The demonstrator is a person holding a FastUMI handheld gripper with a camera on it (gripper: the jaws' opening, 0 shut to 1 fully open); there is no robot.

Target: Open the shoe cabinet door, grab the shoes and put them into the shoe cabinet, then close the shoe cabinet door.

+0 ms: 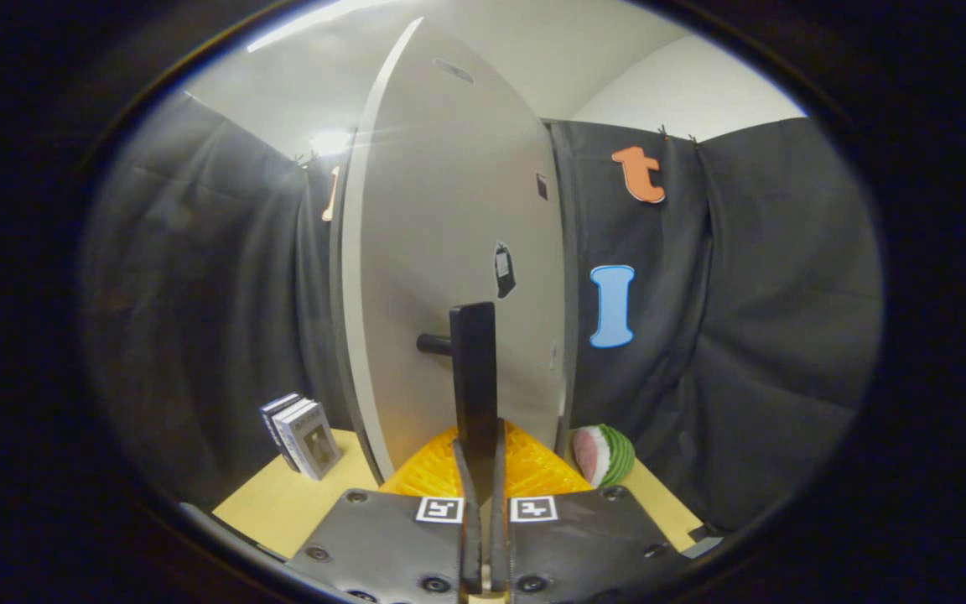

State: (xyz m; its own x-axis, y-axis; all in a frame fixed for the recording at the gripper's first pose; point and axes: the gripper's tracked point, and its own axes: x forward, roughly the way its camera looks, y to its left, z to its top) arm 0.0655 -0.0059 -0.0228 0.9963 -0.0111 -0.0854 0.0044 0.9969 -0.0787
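The shoe cabinet door is a tall pale grey panel standing right in front of me, with its left edge turned toward me. A black vertical bar handle stands off the door on a short black post. My gripper is shut on the lower part of this handle, one finger on either side of the bar. Two small dark stickers sit on the door face above the handle. Whether the door stands ajar or flush with the cabinet cannot be told from here.
A few upright books stand on the light wooden tabletop left of the door. A toy watermelon slice lies to the right of the door's foot. Black cloth walls close in on both sides.
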